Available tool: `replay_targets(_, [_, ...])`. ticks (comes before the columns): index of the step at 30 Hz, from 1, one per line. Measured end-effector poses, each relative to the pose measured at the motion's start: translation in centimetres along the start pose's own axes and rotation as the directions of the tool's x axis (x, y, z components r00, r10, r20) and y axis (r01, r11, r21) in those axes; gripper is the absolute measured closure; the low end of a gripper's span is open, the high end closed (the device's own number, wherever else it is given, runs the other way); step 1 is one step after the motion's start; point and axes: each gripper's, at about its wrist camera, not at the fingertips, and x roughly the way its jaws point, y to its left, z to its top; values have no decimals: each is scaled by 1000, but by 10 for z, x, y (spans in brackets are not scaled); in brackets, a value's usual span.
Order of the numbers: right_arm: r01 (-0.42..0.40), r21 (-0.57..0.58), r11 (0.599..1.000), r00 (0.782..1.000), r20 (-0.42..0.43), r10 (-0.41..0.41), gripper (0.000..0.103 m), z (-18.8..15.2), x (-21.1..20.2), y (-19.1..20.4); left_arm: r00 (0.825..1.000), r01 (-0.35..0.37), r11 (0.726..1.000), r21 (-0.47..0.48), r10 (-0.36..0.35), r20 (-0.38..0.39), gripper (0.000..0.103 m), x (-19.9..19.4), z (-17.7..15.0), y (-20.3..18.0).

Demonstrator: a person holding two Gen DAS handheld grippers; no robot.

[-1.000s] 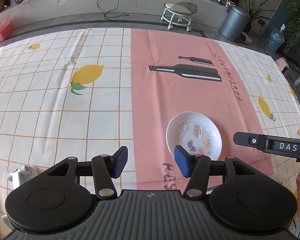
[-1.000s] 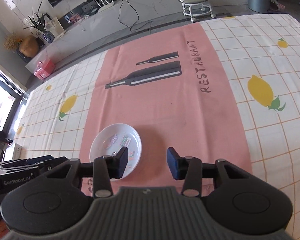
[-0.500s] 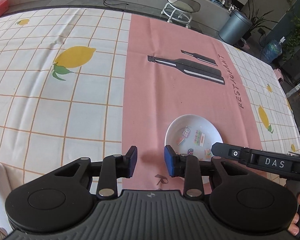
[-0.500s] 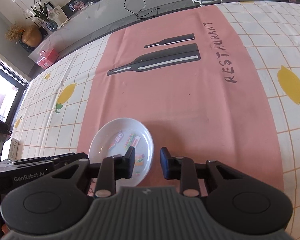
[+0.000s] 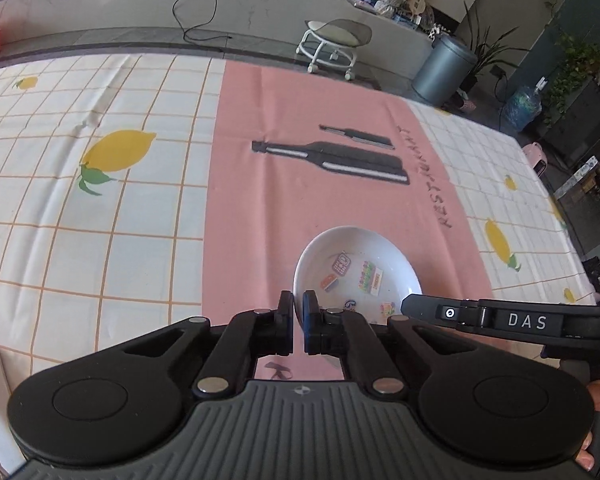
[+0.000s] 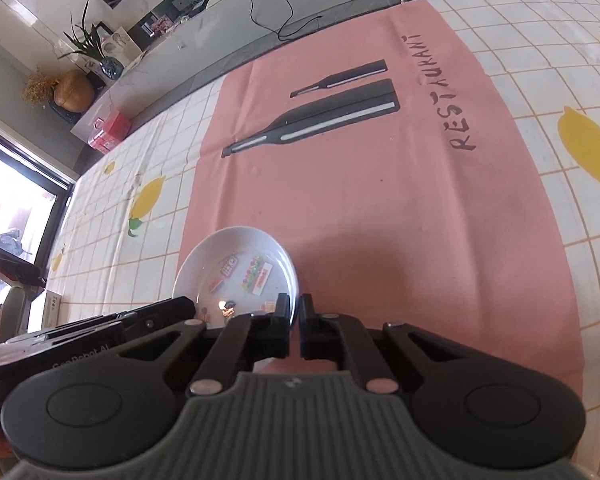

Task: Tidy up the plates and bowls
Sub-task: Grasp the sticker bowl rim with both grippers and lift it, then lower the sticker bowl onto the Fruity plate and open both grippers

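A white plate (image 5: 358, 270) with small coloured stickers inside sits on the pink strip of the tablecloth. My left gripper (image 5: 298, 322) is shut on its left rim, the rim edge between the pads. My right gripper (image 6: 295, 320) is shut on the plate's right rim in the right wrist view, where the plate (image 6: 240, 272) lies just ahead and left. Each gripper's body shows in the other's view: the right one (image 5: 500, 322) and the left one (image 6: 80, 340).
The tablecloth (image 5: 100, 220) has a white grid with lemons either side of the pink strip with bottle prints (image 5: 332, 156). Beyond the far edge stand a stool (image 5: 332, 46) and a grey bin (image 5: 444, 70). A small white object (image 6: 50, 308) lies at the left edge.
Both grippers moved in to the plate and closed from wide open to shut on its opposite rims. The plate now appears nearer in both views.
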Motion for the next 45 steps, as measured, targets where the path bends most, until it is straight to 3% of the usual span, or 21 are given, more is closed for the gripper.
replay_targets(5, [-49, 23, 999, 997, 67, 47, 102, -3, -62, -9, 995, 101, 995, -3, -101, 1, 99, -39, 1, -34])
replay_targets(10, [-58, 86, 995, 993, 109, 48, 102, -30, -133, -35, 989, 132, 984, 123, -122, -84, 98, -50, -24, -90])
replay_targets(16, [18, 127, 992, 991, 130, -35, 102, -74, -185, -65, 975, 169, 948, 269, -121, -185, 96, -42, -61, -141])
replay_targets(25, [50, 232, 971, 998, 23, -57, 101, -126, -178, -111, 973, 90, 902, 422, 11, -231, 96, -19, -101, -180])
replay_targets(33, [93, 223, 970, 995, -68, -79, 101, -133, -156, -121, 965, 18, 848, 530, 124, -231, 95, 2, -123, -194])
replay_targets(36, [101, 215, 971, 992, -95, -82, 101, -134, -149, -123, 966, -27, 809, 587, 172, -194, 90, 6, -130, -200])
replay_targets(40, [104, 205, 973, 991, -103, -85, 99, -132, -146, -120, 972, -46, 790, 611, 177, -156, 64, 4, -132, -203])
replay_targets(41, [115, 192, 975, 990, -105, -96, 96, -132, -146, -117, 974, -49, 794, 606, 172, -146, 57, 1, -131, -203])
replay_targets(44, [116, 146, 982, 991, -83, -105, 62, -132, -154, -106, 985, -65, 811, 581, 146, -95, 47, -16, -124, -201])
replay_targets(45, [146, 125, 981, 988, -70, -138, 55, -132, -159, -101, 988, -71, 822, 565, 136, -74, 45, -23, -122, -200])
